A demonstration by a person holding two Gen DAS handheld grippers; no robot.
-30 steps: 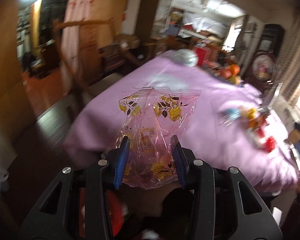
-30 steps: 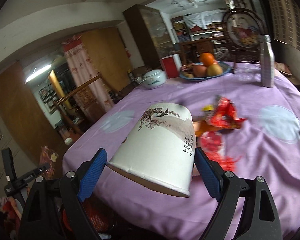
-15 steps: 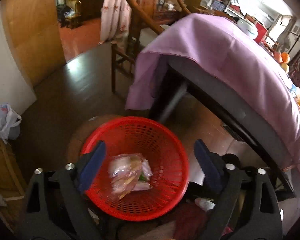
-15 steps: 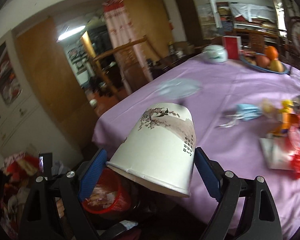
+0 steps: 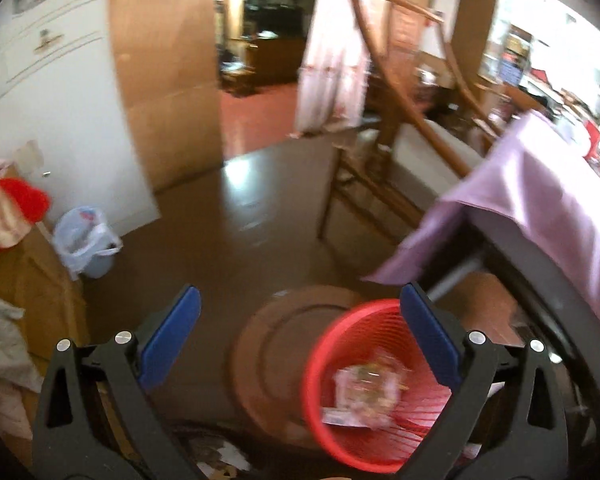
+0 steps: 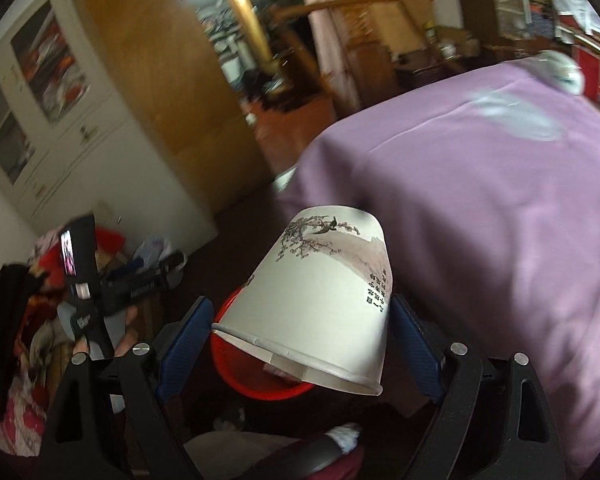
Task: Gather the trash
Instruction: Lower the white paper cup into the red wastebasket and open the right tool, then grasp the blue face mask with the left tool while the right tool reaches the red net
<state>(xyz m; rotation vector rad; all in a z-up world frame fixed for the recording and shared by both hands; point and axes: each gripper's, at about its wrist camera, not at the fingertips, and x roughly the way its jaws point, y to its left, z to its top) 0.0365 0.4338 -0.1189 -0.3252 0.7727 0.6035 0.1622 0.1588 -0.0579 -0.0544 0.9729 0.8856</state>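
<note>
In the left wrist view a red mesh trash basket (image 5: 364, 384) stands on the dark floor beside the table, with a clear flowered plastic bag (image 5: 370, 394) lying inside it. My left gripper (image 5: 300, 332) is open and empty, above and to the left of the basket. In the right wrist view my right gripper (image 6: 300, 340) is shut on a white paper cup (image 6: 320, 304) with an ink painting, held tilted, rim toward the camera, over the basket (image 6: 244, 380). The left gripper's handle (image 6: 100, 288) shows at the left.
A table with a purple cloth (image 5: 540, 200) (image 6: 480, 208) stands to the right. A wooden chair (image 5: 396, 128) stands at its far side. A small bin with a plastic liner (image 5: 86, 244) stands by the white wall. Clothes pile (image 5: 4, 216) at left.
My left gripper let the flowered bag go into the red basket, opened, then swung up and left. My right gripper carried the cup off the table toward the basket.
</note>
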